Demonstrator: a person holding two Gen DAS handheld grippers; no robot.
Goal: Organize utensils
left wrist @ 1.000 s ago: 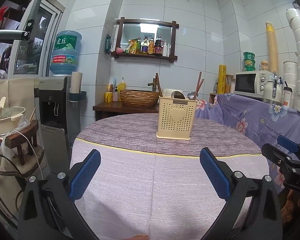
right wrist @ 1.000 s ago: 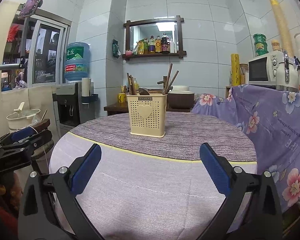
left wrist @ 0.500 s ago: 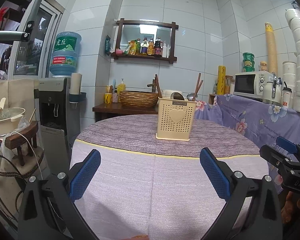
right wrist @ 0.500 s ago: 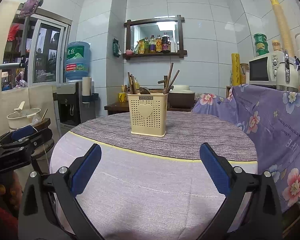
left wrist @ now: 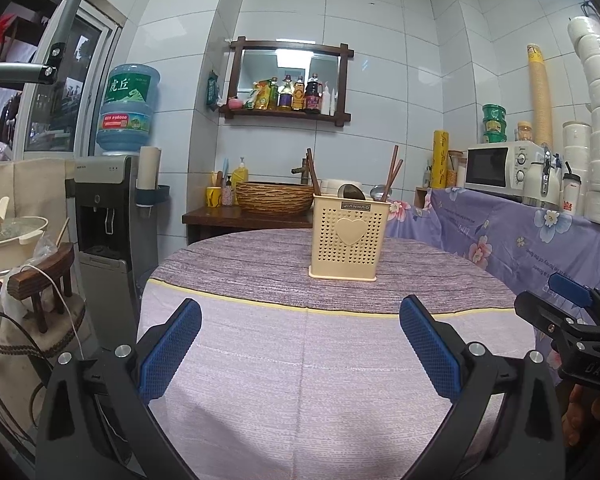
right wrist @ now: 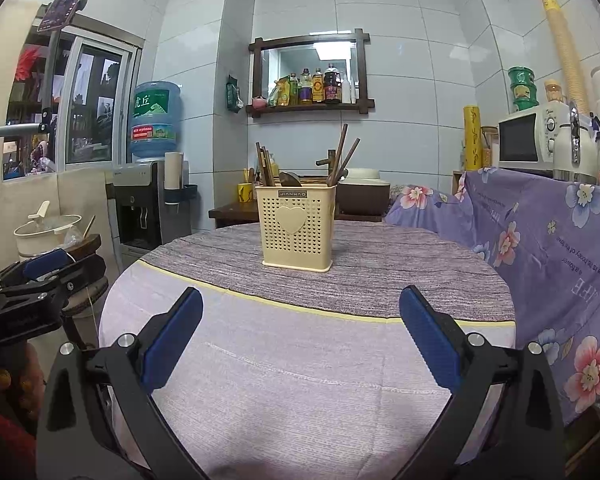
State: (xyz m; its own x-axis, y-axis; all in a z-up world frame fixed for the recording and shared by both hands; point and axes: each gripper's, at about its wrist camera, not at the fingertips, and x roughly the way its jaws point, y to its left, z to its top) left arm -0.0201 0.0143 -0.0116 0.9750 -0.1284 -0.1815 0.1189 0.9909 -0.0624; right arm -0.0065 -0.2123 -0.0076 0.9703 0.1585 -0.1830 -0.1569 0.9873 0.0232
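Left gripper (left wrist: 300, 336): I see fingers spread wide, holding nothing.
Right gripper (right wrist: 300, 336): same, wide.
Utensil holder (left wrist: 348, 240): upright on bench (left wrist: 292, 380), chopsticks (left wrist: 392, 174) inside.

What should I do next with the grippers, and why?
Probably ease the right gripper forward toward the caddy. Both it and the left gripper are open and empty, well short of the caddy, which stands upright on the tablecloth. All visible utensils, chopsticks and a spoon, sit inside it.
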